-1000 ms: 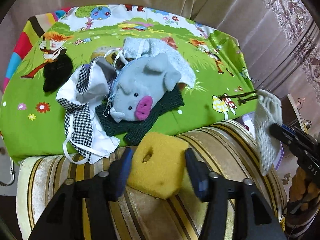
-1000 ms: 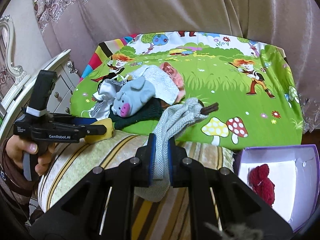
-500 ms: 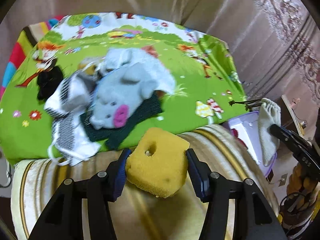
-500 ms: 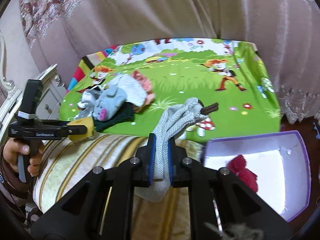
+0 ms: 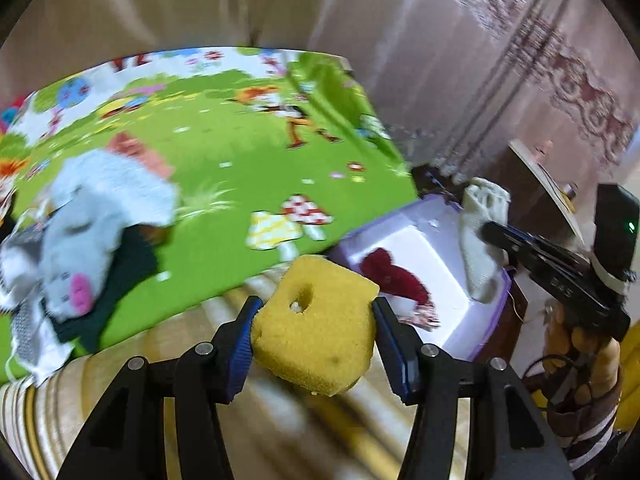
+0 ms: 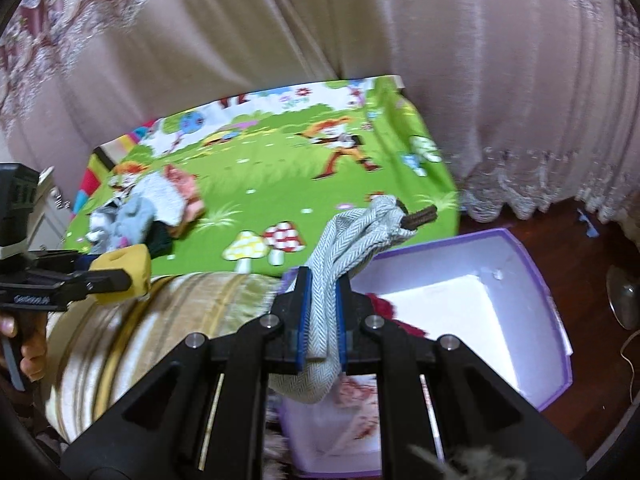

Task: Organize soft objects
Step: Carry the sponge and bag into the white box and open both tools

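My left gripper [image 5: 314, 318] is shut on a yellow sponge [image 5: 316, 332] with a hole in it, held above the striped cushion edge; the yellow sponge [image 6: 122, 276] also shows at the left of the right wrist view. My right gripper [image 6: 322, 312] is shut on a grey herringbone cloth bag [image 6: 352, 236] with a dark drawstring, over the near rim of the purple box [image 6: 552, 312]. The same grey bag [image 5: 480, 240] hangs over the purple box [image 5: 496, 320] in the left wrist view. A dark red knitted thing [image 5: 394, 278] lies inside the box.
A grey plush pig [image 5: 76, 256] lies in a heap of cloths [image 5: 120, 184] on the green cartoon blanket [image 5: 240, 152]. A striped cushion [image 6: 168, 320] runs along the near edge. Curtains [image 6: 320, 32] hang behind, with dark wooden floor [image 6: 592, 248] right of the box.
Both grippers have swung right, toward the purple box. The left gripper has shut on the sponge and lifted it off the cushion. The right one now holds the bag over the box.
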Motion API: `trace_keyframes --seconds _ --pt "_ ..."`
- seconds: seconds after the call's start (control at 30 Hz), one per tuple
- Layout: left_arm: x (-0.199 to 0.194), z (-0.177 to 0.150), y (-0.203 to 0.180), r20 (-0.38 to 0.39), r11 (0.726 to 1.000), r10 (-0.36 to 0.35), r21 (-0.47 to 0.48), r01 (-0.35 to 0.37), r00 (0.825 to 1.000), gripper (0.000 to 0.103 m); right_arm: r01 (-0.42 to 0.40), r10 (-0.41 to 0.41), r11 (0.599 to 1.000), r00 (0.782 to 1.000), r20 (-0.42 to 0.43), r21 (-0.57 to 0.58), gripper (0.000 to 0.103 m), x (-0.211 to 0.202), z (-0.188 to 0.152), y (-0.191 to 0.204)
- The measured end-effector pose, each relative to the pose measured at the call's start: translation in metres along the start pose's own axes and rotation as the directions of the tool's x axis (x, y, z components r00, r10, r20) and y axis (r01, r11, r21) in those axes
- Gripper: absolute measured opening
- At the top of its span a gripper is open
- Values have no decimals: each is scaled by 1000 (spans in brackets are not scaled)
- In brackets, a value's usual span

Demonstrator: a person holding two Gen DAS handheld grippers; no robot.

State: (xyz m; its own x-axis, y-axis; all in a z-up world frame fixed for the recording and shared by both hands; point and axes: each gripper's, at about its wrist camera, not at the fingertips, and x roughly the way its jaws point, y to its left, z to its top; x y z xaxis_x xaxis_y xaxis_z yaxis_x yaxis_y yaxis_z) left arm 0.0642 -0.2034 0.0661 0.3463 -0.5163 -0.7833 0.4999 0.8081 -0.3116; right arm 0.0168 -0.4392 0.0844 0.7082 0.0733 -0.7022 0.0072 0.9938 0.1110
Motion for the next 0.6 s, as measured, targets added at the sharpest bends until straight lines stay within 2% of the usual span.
trace_keyframes --seconds 0.3,0.53,0.6 --pt "38 3 -76 -76 987 -67 142 77 995 56 87 -87 993 996 -10 76 14 -6 -13 -49" --pt "66 -6 -120 -146 969 -101 212 130 984 56 173 -173 980 985 -10 98 15 -11 -20 -74" --pt "74 -8 -132 -162 961 -121 228 156 979 60 192 -192 976 981 -6 100 15 -13 -21 -79"
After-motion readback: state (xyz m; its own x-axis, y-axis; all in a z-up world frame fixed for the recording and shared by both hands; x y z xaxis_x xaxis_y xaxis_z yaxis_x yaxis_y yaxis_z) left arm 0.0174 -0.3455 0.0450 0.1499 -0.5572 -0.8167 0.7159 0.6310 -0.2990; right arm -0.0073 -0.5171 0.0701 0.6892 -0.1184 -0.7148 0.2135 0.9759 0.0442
